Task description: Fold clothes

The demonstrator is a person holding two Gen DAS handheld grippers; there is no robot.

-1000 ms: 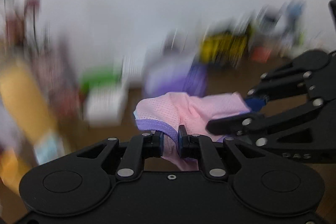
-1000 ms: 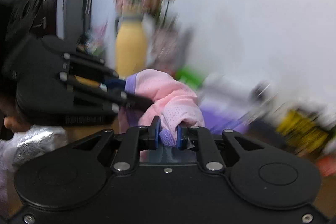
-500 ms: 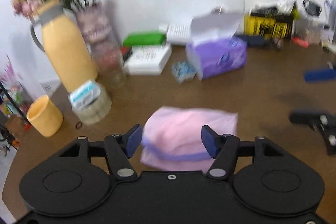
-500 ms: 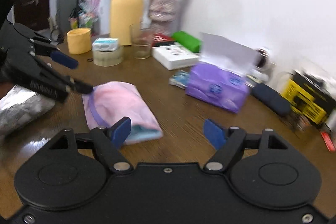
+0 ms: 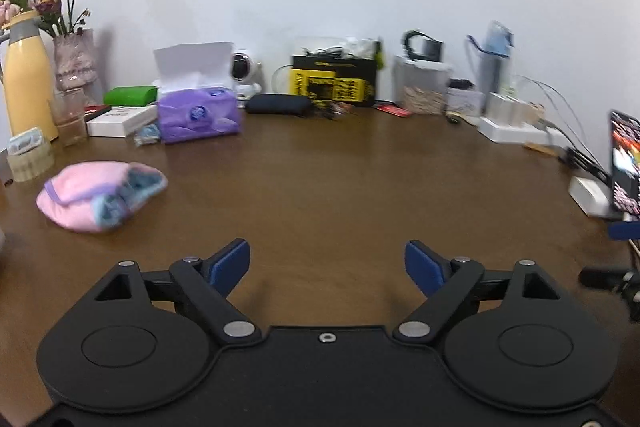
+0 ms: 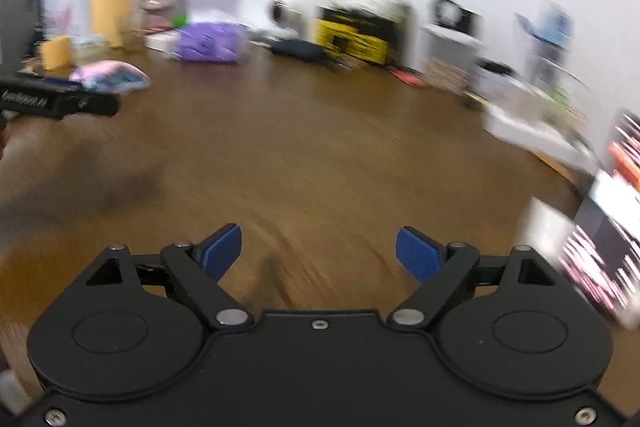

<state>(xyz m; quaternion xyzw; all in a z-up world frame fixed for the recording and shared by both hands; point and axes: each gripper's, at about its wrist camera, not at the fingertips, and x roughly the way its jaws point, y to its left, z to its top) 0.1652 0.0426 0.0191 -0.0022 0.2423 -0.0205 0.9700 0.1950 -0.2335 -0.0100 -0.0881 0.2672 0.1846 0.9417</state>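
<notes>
The left gripper [image 5: 327, 259] has its jaws still opening, and nothing is between them. The right gripper [image 6: 319, 249] is the same, with only bare worktop [image 5: 340, 187] ahead. The pink cloth [image 5: 100, 195] lies folded at ten o'clock, well apart from both. That fold looks done. Next comes finding another cloth, but none shows here. At twelve o'clock a tissue box [image 5: 198, 113] and a yellow box [image 5: 334, 85] crowd the far edge.
</notes>
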